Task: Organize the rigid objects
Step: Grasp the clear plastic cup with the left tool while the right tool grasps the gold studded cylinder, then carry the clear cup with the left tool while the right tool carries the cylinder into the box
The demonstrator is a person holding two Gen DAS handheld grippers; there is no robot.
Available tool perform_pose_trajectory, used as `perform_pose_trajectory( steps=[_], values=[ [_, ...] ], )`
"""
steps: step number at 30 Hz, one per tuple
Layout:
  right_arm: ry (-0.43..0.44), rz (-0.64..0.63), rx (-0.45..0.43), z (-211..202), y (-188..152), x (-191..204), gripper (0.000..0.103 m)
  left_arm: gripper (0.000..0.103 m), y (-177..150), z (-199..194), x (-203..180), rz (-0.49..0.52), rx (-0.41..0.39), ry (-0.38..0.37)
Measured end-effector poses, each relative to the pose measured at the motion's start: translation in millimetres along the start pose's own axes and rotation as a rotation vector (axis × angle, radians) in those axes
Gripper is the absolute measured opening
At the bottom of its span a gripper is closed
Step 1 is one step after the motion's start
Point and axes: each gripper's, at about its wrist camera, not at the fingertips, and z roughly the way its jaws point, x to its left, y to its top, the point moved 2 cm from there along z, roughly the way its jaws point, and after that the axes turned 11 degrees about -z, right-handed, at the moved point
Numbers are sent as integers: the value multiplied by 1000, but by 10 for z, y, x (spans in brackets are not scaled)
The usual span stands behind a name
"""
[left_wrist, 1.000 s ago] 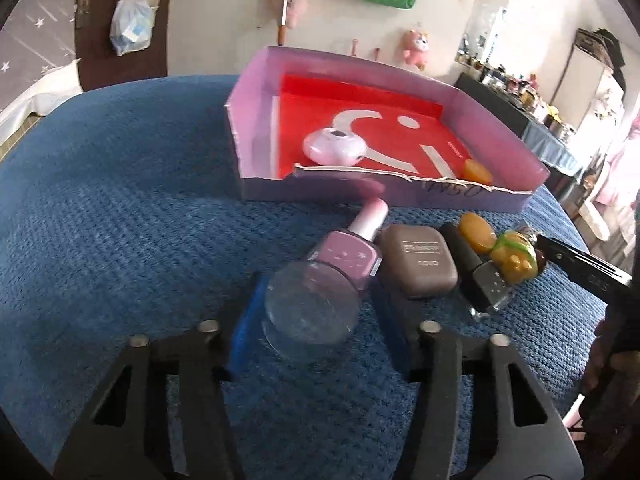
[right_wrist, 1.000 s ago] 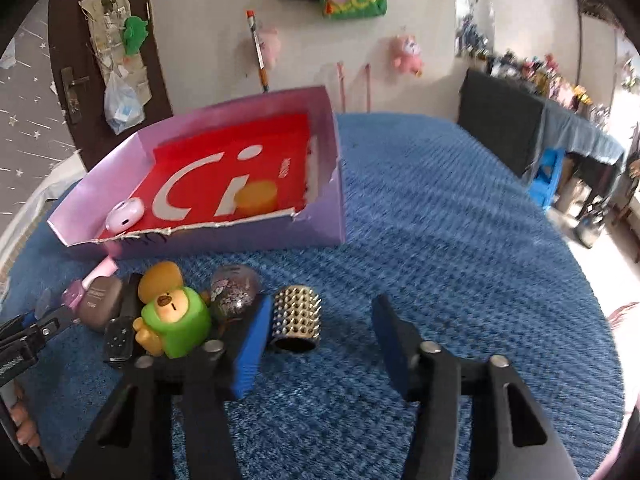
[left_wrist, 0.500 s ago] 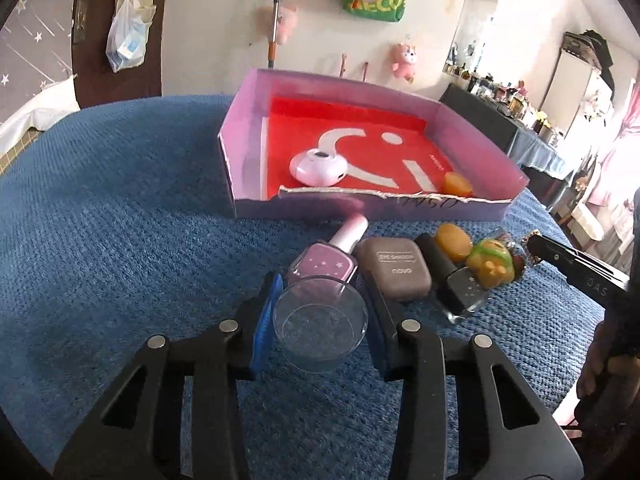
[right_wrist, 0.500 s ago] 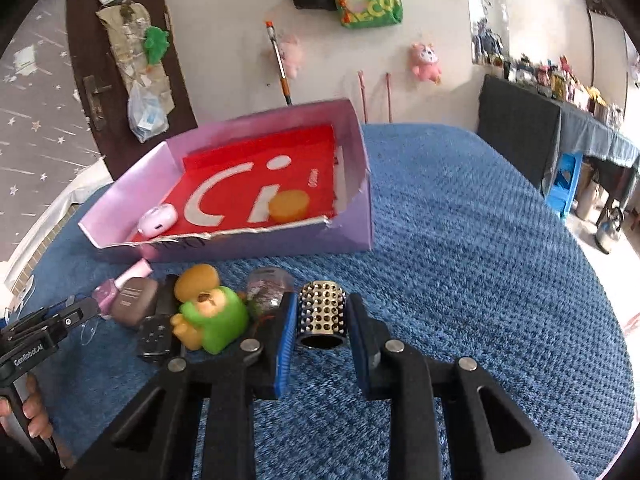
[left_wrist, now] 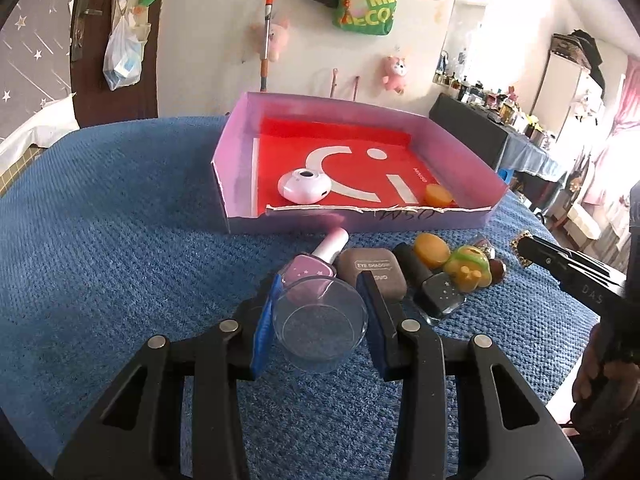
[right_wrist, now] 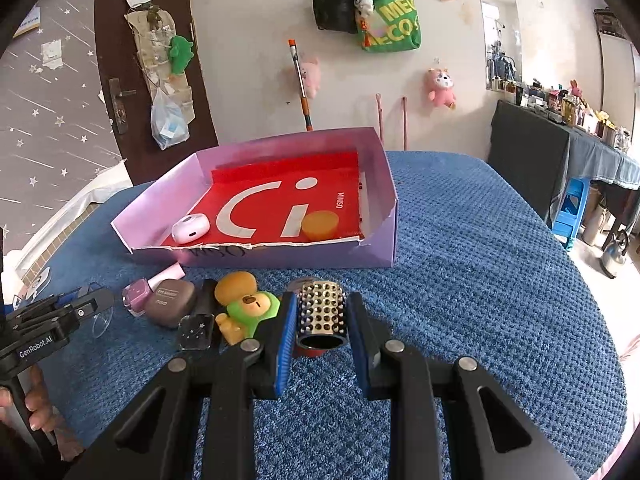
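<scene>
My left gripper [left_wrist: 320,320] is shut on a clear plastic cup [left_wrist: 319,326] and holds it above the blue cloth. My right gripper [right_wrist: 322,320] is shut on a studded metal cylinder [right_wrist: 322,314]. A purple box [left_wrist: 460,222] with a red floor holds a white round case [left_wrist: 306,186] and an orange disc [left_wrist: 438,195]. In front of the box lie a pink nail polish bottle [left_wrist: 320,258], a brown eye shadow case [left_wrist: 374,274], a dark bottle [left_wrist: 434,290], an orange puck [left_wrist: 431,250] and a green bear toy [left_wrist: 468,270].
The blue cloth [right_wrist: 500,280] covers a round table, whose edge curves away at the right. The purple box [right_wrist: 280,258] stands at the table's middle back. A wall with hanging bags and plush toys is behind. A dark side table with bottles [right_wrist: 560,140] is at the right.
Both grippers closed on their objects, the left on the clear cup and the right on the studded cylinder, and lifted them a little. The views rose and pulled back slightly.
</scene>
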Motion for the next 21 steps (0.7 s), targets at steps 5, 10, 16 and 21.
perform_pose_trajectory(
  steps=[5,10,16,21],
  values=[
    [3,-6,-8,-16,25,5,27,37,53,-13,-47,11,-13,-10],
    [30,-9,-22,-5,111,18,27,37,226,-19,-174,42,-33,-57],
    [106,-61,-50,132,391,111,27,37,531,180,-398,96,4,-170],
    [193,-131,-18,455,654,176,27,37,737,516,-591,176,62,-212]
  ],
)
